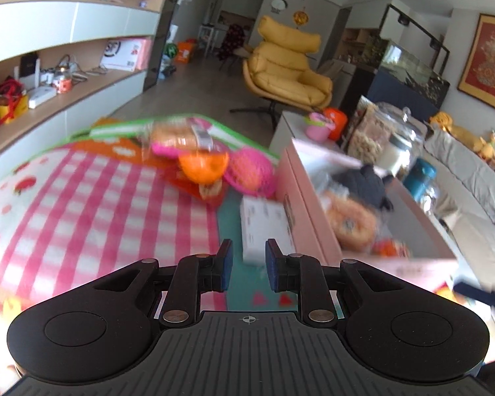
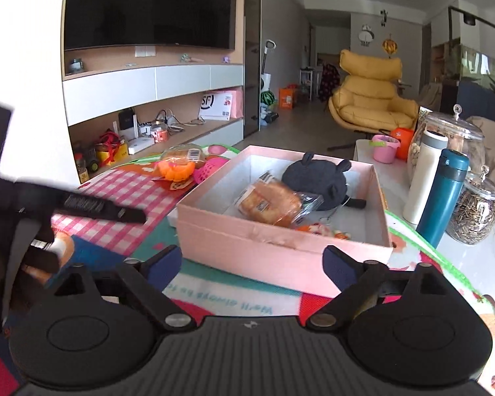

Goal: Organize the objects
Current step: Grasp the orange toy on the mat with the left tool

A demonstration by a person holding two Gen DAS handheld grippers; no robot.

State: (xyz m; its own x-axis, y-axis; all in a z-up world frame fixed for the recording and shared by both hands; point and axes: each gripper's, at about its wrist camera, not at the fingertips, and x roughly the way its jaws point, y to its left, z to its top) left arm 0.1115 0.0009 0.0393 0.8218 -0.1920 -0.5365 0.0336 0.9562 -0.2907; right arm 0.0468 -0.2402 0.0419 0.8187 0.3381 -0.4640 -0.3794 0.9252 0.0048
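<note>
So roughly halfway — bread [image 2: 270, 202] and plush [image 2: 316, 178] sit in the box [image 2: 280, 250], orange toy [image 2: 176, 170] and strainer [image 2: 211, 169] wait on the mat. Both my claws, left [image 1: 248, 265] and right [image 2: 252, 269], hang empty, spread apart.

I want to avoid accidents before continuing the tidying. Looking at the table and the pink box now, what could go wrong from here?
1. The teal bottle, white bottle and seed jar stand upright close beside the pink box; pushing the box right could topple them.
2. The left-wrist view is blurred, so the left gripper may misjudge the white packet lying against the box wall.
3. The wrapped bread may crush under a firm grip.
</note>
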